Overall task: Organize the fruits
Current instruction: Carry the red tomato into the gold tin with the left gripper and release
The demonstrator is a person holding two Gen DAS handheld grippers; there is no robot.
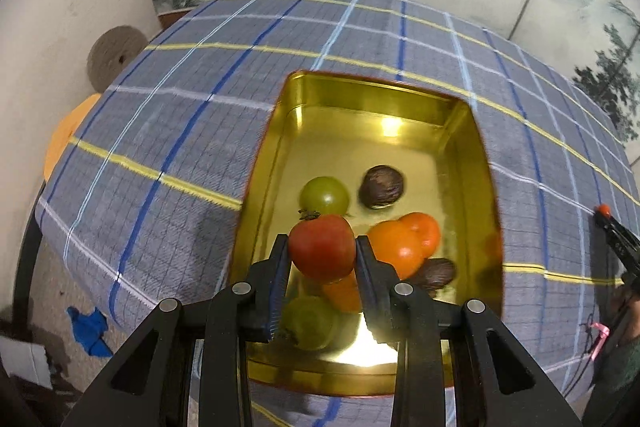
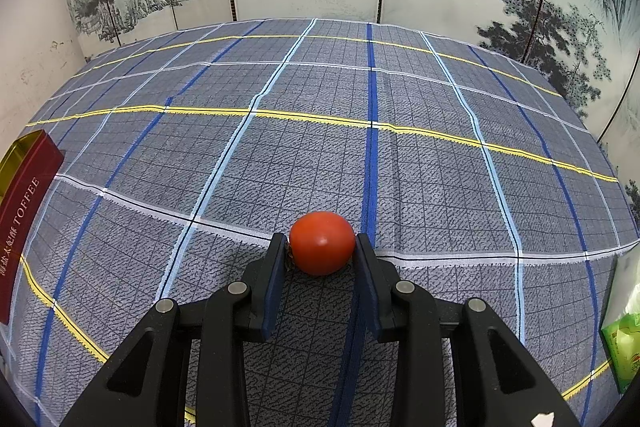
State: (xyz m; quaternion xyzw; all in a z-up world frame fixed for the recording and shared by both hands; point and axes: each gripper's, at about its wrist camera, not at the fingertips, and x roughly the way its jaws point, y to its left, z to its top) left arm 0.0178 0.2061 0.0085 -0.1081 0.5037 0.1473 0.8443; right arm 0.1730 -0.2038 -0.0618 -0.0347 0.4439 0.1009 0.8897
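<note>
A blue-grey checked tablecloth [image 2: 320,155] covers the table, bearing a rectangular gold tin tray [image 1: 476,155] with red "TOFFEE" sides. The tray holds green, orange and dark brown fruits. Above it, the left gripper [image 1: 322,251] clamps a red tomato with a stem [image 1: 320,251], while the right gripper [image 2: 322,247] pinches a smooth red-orange tomato [image 2: 322,242] over the cloth.

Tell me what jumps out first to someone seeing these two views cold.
A red tomato clamped in the left tool, held over a shiny gold tin that holds green, orange and dark brown fruit. The right tool grips a second red tomato above the blue plaid tablecloth.
</note>
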